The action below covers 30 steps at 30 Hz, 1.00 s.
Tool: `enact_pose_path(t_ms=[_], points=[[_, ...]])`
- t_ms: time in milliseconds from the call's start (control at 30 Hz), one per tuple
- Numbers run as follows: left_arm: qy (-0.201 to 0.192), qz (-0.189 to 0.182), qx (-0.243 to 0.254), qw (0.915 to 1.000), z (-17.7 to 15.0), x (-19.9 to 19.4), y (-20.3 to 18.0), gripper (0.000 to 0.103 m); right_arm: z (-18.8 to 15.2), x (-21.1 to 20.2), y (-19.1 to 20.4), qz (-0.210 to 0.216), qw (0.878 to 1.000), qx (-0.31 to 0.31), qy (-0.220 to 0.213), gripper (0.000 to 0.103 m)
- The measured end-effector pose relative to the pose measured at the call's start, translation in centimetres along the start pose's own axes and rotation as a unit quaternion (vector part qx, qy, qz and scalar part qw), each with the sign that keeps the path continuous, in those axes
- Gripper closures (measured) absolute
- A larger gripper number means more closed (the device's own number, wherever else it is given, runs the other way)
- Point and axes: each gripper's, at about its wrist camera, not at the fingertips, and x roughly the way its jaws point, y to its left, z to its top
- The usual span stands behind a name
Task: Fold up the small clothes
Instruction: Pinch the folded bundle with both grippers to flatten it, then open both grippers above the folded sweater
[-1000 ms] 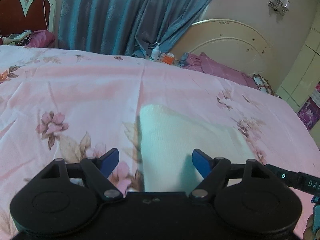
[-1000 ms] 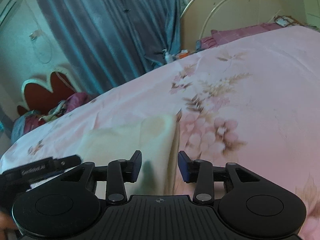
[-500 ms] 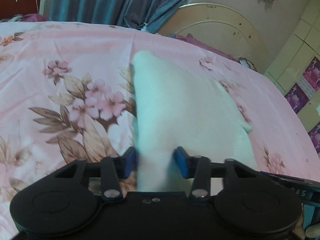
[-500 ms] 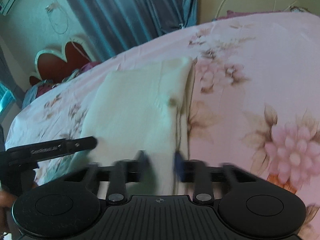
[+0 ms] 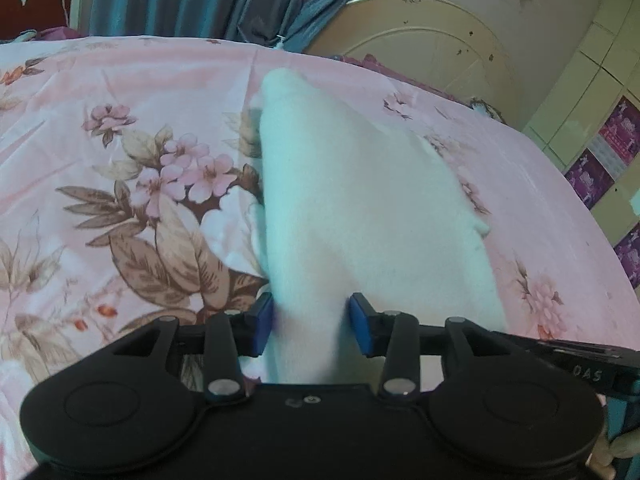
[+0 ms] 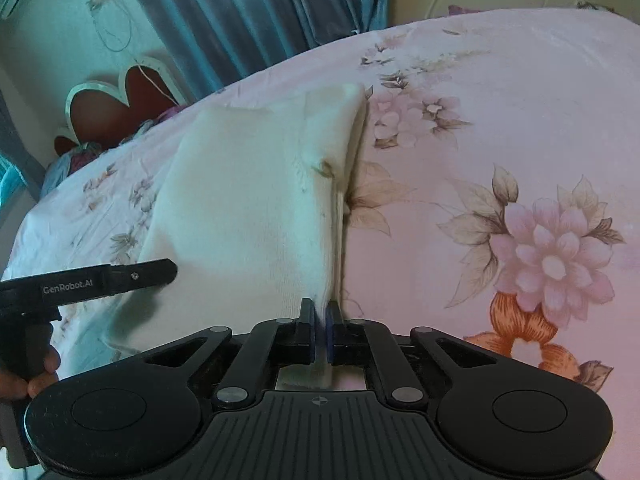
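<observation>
The white garment [image 6: 248, 200] lay flat on the flowered bedsheet [image 6: 500, 128], its near corners taken up, the right gripper [image 6: 319, 330] pinched tight on one, the left gripper [image 5: 310, 326] half closed around a bunched fold, so the fold itself seemingly remained.
</observation>
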Motion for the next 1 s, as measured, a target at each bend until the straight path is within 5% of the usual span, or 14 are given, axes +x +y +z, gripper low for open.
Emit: enact_pose_path(t_ms=[200,333,433,467,567,1000], points=[[0.009,0.003,0.006,0.9999,0.2,-0.4,-0.2,0.059,0.2,-2.3,1.4,-0.007,0.999,-0.015,-0.037,0.098],[0.015,0.007,0.009,0.9998,0.1,-0.5,-0.6,0.054,-0.3,-1.0,1.4,-0.022,0.999,-0.023,0.000,0.098],[0.020,0.008,0.005,0.9997,0.6,-1.0,-0.6,0.038,0.6,-2.0,1.3,-0.021,0.999,-0.012,-0.024,0.098],[0.016,0.011,0.004,0.9998,0.8,-1.2,-0.6,0.034,1.0,-2.3,1.3,-0.019,0.999,-0.011,-0.032,0.094],[0.006,0.017,0.005,0.9998,1.7,-1.8,-0.7,0.023,2.6,-2.6,1.5,-0.009,0.999,-0.001,-0.049,0.042],[-0.007,0.014,-0.024,0.9996,6.6,-0.7,0.9,0.012,7.4,0.4,1.8,0.008,0.999,0.022,-0.048,0.042]])
